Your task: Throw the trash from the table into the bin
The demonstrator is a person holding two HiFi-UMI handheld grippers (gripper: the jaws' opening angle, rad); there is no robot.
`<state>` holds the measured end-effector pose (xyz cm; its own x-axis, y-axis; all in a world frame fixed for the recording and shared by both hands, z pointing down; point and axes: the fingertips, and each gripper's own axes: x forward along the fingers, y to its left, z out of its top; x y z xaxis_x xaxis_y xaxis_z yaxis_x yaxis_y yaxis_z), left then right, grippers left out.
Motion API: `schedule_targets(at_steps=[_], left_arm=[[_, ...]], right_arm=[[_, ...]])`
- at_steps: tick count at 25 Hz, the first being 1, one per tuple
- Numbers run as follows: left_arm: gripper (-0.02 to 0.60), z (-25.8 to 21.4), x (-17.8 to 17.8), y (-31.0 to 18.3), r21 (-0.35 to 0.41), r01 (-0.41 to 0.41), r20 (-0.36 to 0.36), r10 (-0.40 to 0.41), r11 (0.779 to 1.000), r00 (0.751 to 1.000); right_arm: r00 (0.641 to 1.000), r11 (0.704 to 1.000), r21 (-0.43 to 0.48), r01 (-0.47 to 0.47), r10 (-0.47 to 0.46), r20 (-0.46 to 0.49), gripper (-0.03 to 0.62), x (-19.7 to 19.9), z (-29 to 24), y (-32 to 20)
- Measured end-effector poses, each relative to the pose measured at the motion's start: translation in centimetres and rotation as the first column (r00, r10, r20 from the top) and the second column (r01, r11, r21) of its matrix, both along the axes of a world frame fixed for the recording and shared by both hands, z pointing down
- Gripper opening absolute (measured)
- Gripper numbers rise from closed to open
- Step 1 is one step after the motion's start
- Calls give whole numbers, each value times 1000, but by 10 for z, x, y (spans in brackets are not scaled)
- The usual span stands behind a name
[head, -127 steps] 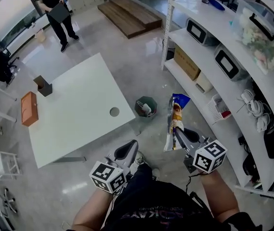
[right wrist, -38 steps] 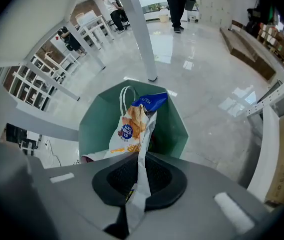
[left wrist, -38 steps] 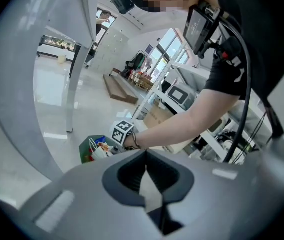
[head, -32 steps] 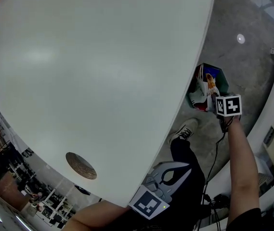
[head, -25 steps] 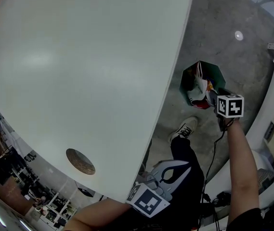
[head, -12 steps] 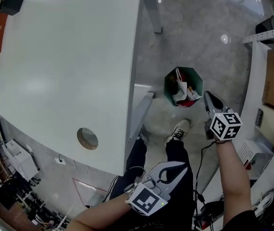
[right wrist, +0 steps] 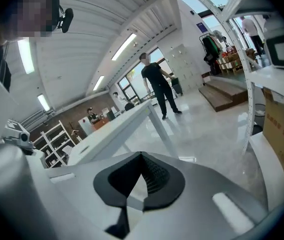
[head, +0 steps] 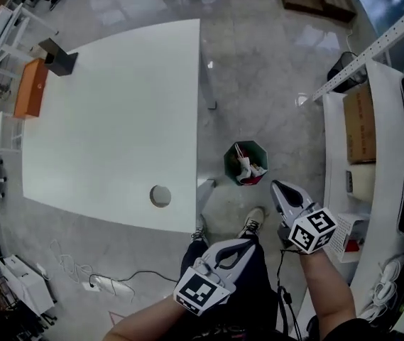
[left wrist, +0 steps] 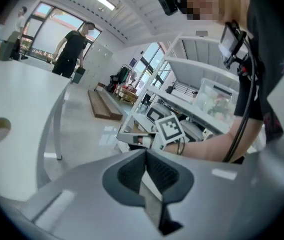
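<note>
Near the bin (head: 228,160), left gripper (head: 249,243) and right gripper (head: 277,188) jaws sit pressed together.

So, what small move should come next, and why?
Probably turn to the table and scan it for leftovers. The left gripper and right gripper are shut and empty, the trash lies in the bin, and I see none on the tabletop.
</note>
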<state>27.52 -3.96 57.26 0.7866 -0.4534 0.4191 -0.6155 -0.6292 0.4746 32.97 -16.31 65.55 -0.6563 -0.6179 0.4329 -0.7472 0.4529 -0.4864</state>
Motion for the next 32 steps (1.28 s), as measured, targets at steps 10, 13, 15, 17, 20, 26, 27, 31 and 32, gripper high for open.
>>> schedule_targets(at_steps=[10, 13, 15, 17, 20, 26, 27, 31, 32], left_arm=[[8, -140, -121, 7, 155, 116, -24, -114, 981, 993], [8, -171, -161, 15, 206, 148, -29, -146, 967, 989], [8, -184, -184, 22, 227, 164, -27, -163, 960, 986], [8, -191, -204, 30, 231, 178, -21, -178, 957, 984], [8, -195, -226, 45, 219, 189, -17, -190, 957, 982], [8, -197, -241, 70, 212, 203, -6, -207, 956, 978], [8, -198, -242, 73, 213, 217, -9, -220, 953, 976], [8, -205, -234, 88, 227, 275, -24, -277, 934, 961], [8, -208, -230, 93, 230, 289, -27, -291, 929, 956]], right_arm=[[997, 983, 175, 63, -69, 30, 0, -96, -203, 83], [996, 974, 217, 67, -77, 39, 0, -126, -242, 104], [996, 970, 234, 62, -77, 52, 0, -143, -262, 117], [995, 968, 246, 54, -73, 67, 0, -159, -275, 128], [994, 966, 254, 55, -76, 76, 0, -179, -286, 145], [986, 965, 240, 102, -130, 104, 0, -206, -291, 182], [984, 964, 238, 115, -144, 106, 0, -208, -292, 188], [974, 954, 247, 173, -203, 102, 0, -203, -297, 204], [971, 950, 249, 187, -218, 101, 0, -201, -299, 208]])
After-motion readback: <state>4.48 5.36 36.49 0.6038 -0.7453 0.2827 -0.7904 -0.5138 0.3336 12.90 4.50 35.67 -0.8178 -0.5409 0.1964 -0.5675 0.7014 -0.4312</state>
